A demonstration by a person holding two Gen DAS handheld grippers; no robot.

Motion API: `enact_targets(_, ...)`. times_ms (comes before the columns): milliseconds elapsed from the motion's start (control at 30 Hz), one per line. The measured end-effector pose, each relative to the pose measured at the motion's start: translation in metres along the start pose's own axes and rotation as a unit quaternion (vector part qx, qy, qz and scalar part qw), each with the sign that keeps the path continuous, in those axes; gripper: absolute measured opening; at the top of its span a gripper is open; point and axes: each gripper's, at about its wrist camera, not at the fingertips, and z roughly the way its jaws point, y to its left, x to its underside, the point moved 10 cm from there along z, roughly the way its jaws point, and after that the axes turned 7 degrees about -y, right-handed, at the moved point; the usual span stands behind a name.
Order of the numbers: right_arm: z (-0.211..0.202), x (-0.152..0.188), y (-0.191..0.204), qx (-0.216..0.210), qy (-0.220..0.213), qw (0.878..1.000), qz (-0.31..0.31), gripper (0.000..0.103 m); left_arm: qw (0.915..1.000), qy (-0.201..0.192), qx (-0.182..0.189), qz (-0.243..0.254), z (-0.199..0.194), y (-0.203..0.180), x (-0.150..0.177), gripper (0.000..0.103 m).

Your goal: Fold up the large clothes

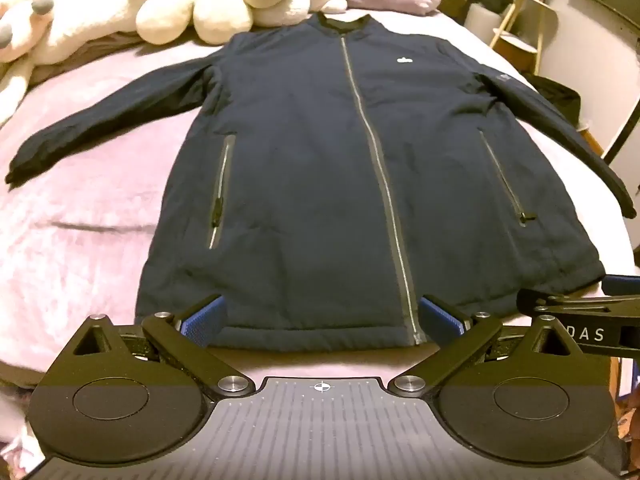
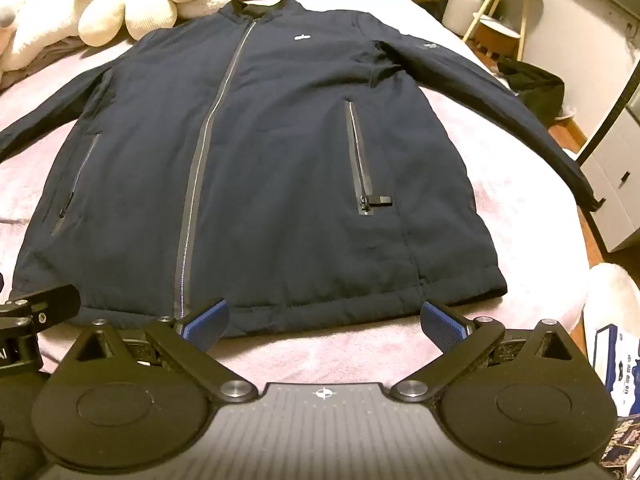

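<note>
Nearest my left wrist camera, the left gripper (image 1: 320, 320) fills the bottom of the frame, its blue pads spread wide with nothing held; they hang over the hem of the navy jacket (image 1: 320, 160). At the left edge lies the pink bedspread (image 1: 80, 240), with cream plush toys (image 1: 180, 12) in the upper left. I see the jacket flat and front-up in the centre, zipped, collar at the top, sleeves angled outward. In the right wrist view, my right gripper (image 2: 323, 322) sits bottom centre, likewise fully open and empty above the hem, while a white stool (image 2: 500, 28) stands upper right.
</note>
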Motion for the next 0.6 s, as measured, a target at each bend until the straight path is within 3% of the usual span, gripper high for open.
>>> enact_targets(600, -0.0001, -0.0041, 0.0000, 0.000, 0.005, 1.000, -0.002, 0.102, 1.0000, 0.008, 0.001, 0.002, 0.0004, -0.0050, 0.0005, 0.103)
